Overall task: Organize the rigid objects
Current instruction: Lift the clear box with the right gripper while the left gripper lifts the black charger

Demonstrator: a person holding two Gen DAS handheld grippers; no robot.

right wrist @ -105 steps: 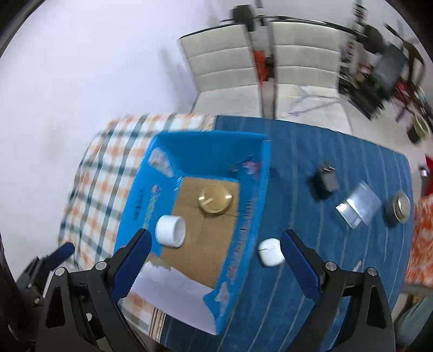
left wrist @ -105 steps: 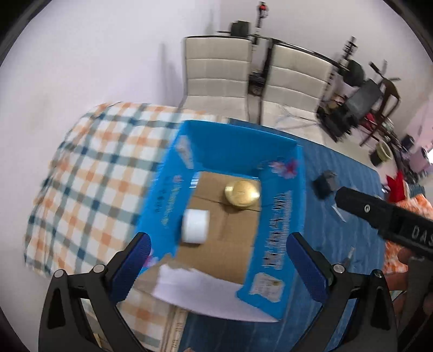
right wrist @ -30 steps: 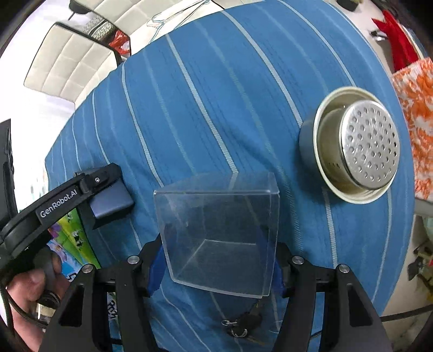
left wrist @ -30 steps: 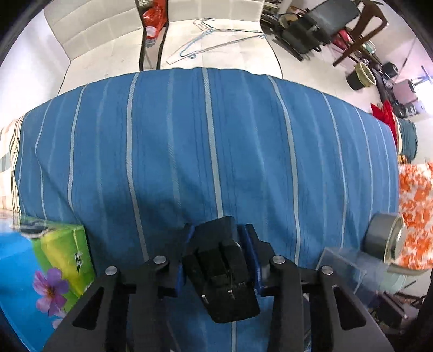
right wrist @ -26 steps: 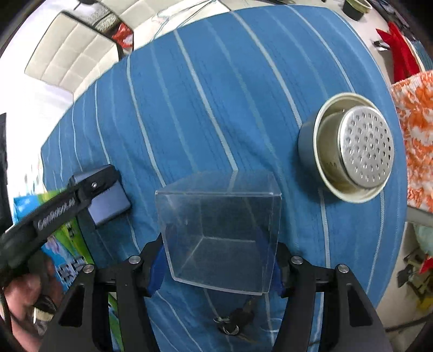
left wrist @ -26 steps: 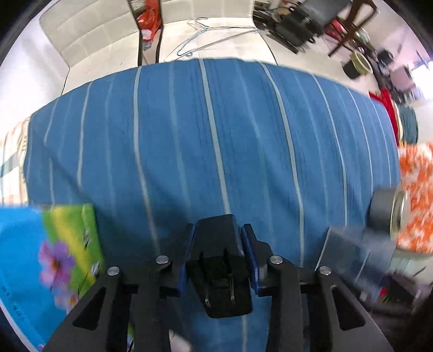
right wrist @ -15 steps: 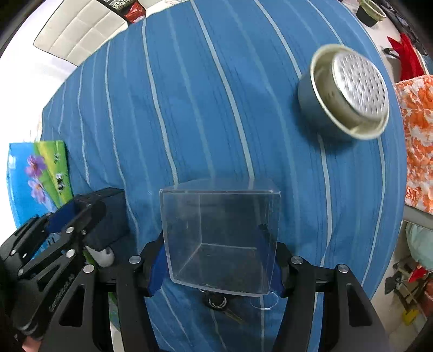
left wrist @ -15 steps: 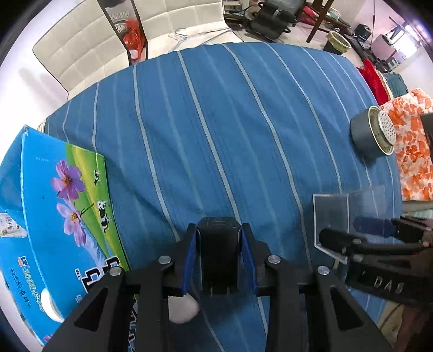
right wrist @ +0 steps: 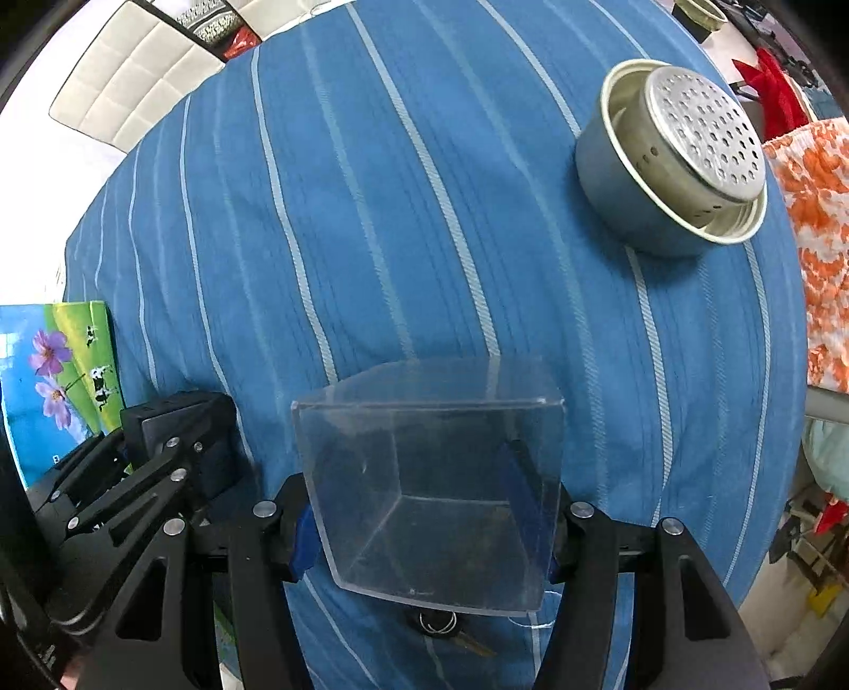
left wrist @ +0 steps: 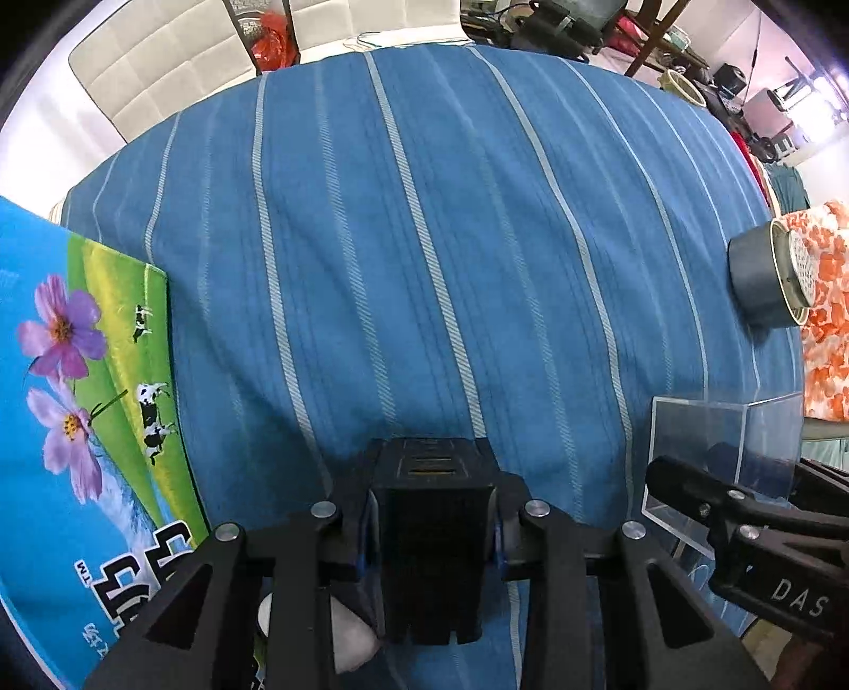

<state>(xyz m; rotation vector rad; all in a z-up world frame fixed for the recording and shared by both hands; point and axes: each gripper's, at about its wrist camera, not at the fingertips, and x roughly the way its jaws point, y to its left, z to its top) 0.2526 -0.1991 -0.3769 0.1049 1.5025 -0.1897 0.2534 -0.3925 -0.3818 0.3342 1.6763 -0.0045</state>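
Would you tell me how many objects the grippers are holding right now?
2: a black plastic charger block in the left gripper, a clear plastic box in the right gripper. None appear hidden.

Table surface: blue cloth with pale stripes (left wrist: 424, 239), filling most of both views; beyond its far edge, upper left of frame, two cream quilted chair backs (left wrist: 154, 69), a red bag (left wrist: 270, 40) showing in the gap between them; wall at left: plain white (left wrist: 32, 138); upper right of left-wrist view: dark wooden furniture legs (left wrist: 652, 37) and cluttered floor items, bright daylight (left wrist: 817, 101) at far right; orange-and-white floral fabric (left wrist: 828, 318) along the right edge.
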